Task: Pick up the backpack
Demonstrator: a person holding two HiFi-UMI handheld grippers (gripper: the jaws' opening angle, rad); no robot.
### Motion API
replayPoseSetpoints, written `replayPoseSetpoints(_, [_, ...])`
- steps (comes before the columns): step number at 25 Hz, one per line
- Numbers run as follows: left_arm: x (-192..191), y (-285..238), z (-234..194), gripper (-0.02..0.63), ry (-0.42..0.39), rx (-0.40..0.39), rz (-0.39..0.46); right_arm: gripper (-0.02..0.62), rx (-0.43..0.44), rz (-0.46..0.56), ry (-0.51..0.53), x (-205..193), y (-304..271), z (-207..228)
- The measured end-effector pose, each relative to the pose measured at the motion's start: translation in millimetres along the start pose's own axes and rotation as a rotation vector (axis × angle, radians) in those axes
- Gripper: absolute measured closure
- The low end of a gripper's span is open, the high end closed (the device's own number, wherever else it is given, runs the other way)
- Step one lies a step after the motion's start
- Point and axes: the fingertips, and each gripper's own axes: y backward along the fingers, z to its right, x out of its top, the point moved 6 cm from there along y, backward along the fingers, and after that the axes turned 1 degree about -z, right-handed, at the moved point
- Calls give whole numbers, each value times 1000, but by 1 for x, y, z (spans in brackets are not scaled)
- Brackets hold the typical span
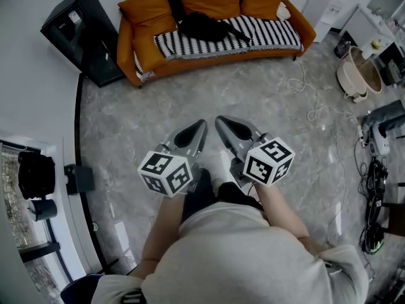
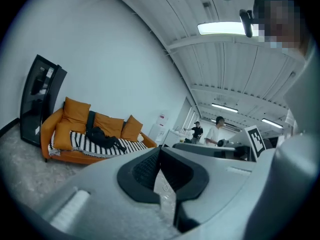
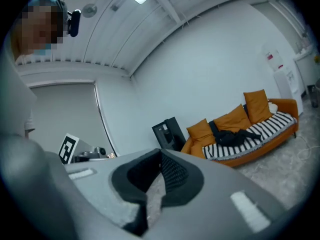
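I hold both grippers low in front of me over the grey marbled floor (image 1: 126, 122), side by side and pointing towards the orange sofa (image 1: 126, 46). The left gripper (image 1: 202, 124) has its jaws pressed together; in its own view the dark pads meet at the tips with nothing between them. The right gripper (image 1: 219, 120) reads the same way, its jaws closed on nothing. The backpack (image 1: 205, 26) is black and lies slumped on the sofa seat, on top of the black-and-white striped blanket (image 1: 272, 33), a little left of the middle, with a dark strap running up over the backrest between the orange cushions (image 1: 147, 8). It is well apart from both grippers, with a stretch of floor between us. A black cabinet (image 1: 82, 33) stands just beside the sofa's left arm, against the wall, and a white cable (image 1: 311, 103) trails over the floor to the right. In the left gripper view two people (image 2: 218, 130) stand far off, beyond the sofa's other end
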Motion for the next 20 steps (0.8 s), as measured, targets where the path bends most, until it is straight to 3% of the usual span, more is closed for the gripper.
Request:
replayPoseSetpoints(8, [25,-47,-56,598,-9,-27,-11,592,-7,-27,1,16,-54,42])
replayPoseSetpoints(14, [63,-91,-142,598,50,-46,13,592,-25,-24,30,46,-139,73])
replayPoseSetpoints(20, [118,-121,-228,598,41,-59,13,592,-34,0,59,90,-232,99])
